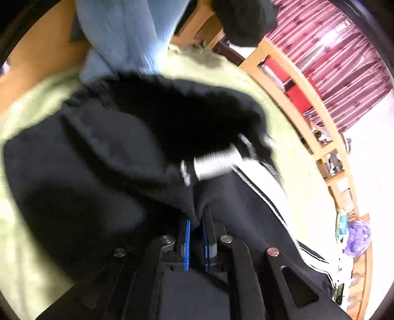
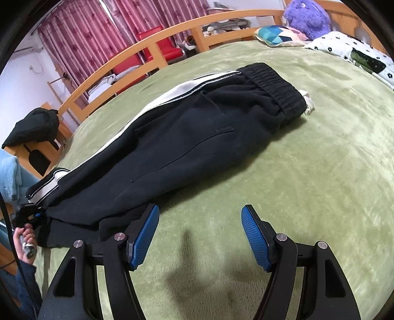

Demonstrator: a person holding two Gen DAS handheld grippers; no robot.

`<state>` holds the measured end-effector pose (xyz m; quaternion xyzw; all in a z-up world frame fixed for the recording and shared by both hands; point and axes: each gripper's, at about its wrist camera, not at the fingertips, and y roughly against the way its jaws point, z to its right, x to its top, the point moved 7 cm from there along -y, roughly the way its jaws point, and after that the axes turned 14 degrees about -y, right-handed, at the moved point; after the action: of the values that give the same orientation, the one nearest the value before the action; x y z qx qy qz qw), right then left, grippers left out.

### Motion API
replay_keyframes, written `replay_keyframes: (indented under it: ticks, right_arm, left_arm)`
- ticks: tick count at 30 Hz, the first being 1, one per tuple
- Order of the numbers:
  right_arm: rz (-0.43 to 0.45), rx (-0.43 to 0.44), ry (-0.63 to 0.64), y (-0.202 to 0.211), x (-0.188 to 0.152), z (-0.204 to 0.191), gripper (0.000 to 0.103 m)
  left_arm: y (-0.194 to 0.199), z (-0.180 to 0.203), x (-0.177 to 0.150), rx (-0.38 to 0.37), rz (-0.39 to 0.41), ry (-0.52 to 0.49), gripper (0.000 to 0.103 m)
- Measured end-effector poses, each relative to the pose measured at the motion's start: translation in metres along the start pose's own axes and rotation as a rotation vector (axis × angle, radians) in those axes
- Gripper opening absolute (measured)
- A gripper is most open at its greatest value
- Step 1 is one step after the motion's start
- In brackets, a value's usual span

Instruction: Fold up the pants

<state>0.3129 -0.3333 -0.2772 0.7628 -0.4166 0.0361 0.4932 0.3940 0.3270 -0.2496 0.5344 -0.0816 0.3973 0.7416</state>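
Black pants (image 2: 187,137) with a white side stripe (image 2: 172,96) lie stretched out on a green blanket (image 2: 307,172), with the elastic waistband (image 2: 270,83) at the far end. In the left wrist view the black fabric (image 1: 98,152) bunches up close to the camera. My left gripper (image 1: 195,221) is shut on a fold of it between the blue pads (image 1: 187,243). The right wrist view shows that same gripper (image 2: 29,211) at the leg end, held by a hand (image 2: 24,236). My right gripper (image 2: 199,214) stands open over bare blanket, its left finger (image 2: 145,231) beside the pants' near edge.
A wooden bed rail (image 2: 157,41) runs along the far side, with red chairs (image 2: 167,46) and maroon curtains (image 2: 81,32) behind it. A purple plush toy (image 2: 307,17), a pillow (image 2: 278,37) and a spotted quilt (image 2: 352,51) sit at the head. A black garment (image 2: 34,128) is draped at the left.
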Motion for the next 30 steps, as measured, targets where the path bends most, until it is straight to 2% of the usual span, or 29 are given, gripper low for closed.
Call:
replay_keyframes:
  ticks: [2, 5, 7, 8, 9, 10, 11, 13, 14, 15, 20, 21, 22, 24, 25, 26, 27, 28, 29, 30]
  right_arm:
    - [0.006, 0.005, 0.008, 0.003, 0.000, -0.003, 0.069]
    - [0.017, 0.016, 0.027, 0.009, 0.002, -0.007, 0.069]
    - [0.019, 0.031, 0.030, 0.012, 0.005, -0.007, 0.069]
    - [0.020, 0.039, 0.029, 0.013, 0.008, -0.007, 0.069]
    - [0.023, 0.045, 0.029, 0.013, 0.011, -0.007, 0.069]
    - [0.025, 0.048, 0.029, 0.012, 0.015, -0.006, 0.069]
    - [0.027, 0.050, 0.025, 0.011, 0.018, -0.005, 0.069]
    - [0.016, 0.058, 0.001, 0.005, 0.027, -0.001, 0.074]
    - [0.011, 0.061, -0.009, 0.001, 0.031, 0.001, 0.077]
    - [0.010, 0.062, -0.023, -0.004, 0.037, 0.004, 0.077]
    - [-0.025, 0.077, -0.158, -0.041, 0.059, 0.022, 0.081]
    - [-0.049, 0.091, -0.201, -0.052, 0.061, 0.026, 0.081]
    - [-0.064, 0.102, -0.225, -0.059, 0.063, 0.028, 0.081]
    - [-0.083, 0.132, -0.271, -0.074, 0.065, 0.029, 0.081]
    - [-0.093, 0.154, -0.289, -0.082, 0.067, 0.027, 0.081]
    - [-0.100, 0.171, -0.297, -0.088, 0.069, 0.024, 0.081]
    - [-0.101, 0.174, -0.301, -0.094, 0.072, 0.020, 0.082]
    - [-0.098, 0.170, -0.299, -0.098, 0.073, 0.017, 0.081]
    - [-0.096, 0.162, -0.291, -0.102, 0.075, 0.014, 0.066]
    - [-0.099, 0.137, -0.281, -0.106, 0.076, 0.012, 0.030]
  left_arm:
    - [0.034, -0.006, -0.009, -0.024, 0.007, -0.001, 0.008]
    - [0.061, -0.015, -0.024, -0.005, 0.002, -0.017, 0.009]
    - [0.061, -0.016, -0.038, 0.028, -0.024, -0.064, 0.017]
    - [0.060, -0.018, -0.043, 0.065, -0.036, -0.089, 0.029]
    - [0.057, -0.028, -0.046, 0.148, -0.065, -0.111, 0.049]
    - [0.057, -0.034, -0.050, 0.222, -0.081, -0.126, 0.055]
    - [0.061, -0.039, -0.055, 0.240, -0.057, -0.138, 0.057]
    - [0.064, -0.041, -0.060, 0.190, -0.030, -0.131, 0.062]
    - [0.061, -0.043, -0.063, 0.149, -0.031, -0.120, 0.069]
    - [0.055, -0.041, -0.066, 0.125, -0.037, -0.107, 0.071]
    - [0.015, -0.053, -0.082, 0.029, -0.102, 0.007, 0.071]
    - [0.009, -0.055, -0.079, 0.010, -0.093, 0.030, 0.071]
    - [0.008, -0.050, -0.091, 0.005, -0.081, 0.038, 0.071]
    - [0.000, -0.050, -0.080, -0.012, -0.055, 0.063, 0.072]
    - [-0.002, -0.050, -0.078, -0.013, -0.057, 0.080, 0.072]
    - [0.001, -0.047, -0.090, -0.011, -0.057, 0.097, 0.071]
    - [0.000, -0.044, -0.093, -0.005, -0.059, 0.116, 0.067]
    - [-0.002, -0.046, -0.093, 0.018, -0.067, 0.124, 0.059]
    - [-0.004, -0.041, -0.096, 0.044, -0.070, 0.102, 0.033]
    - [-0.005, -0.037, -0.101, 0.056, -0.071, 0.081, 0.011]
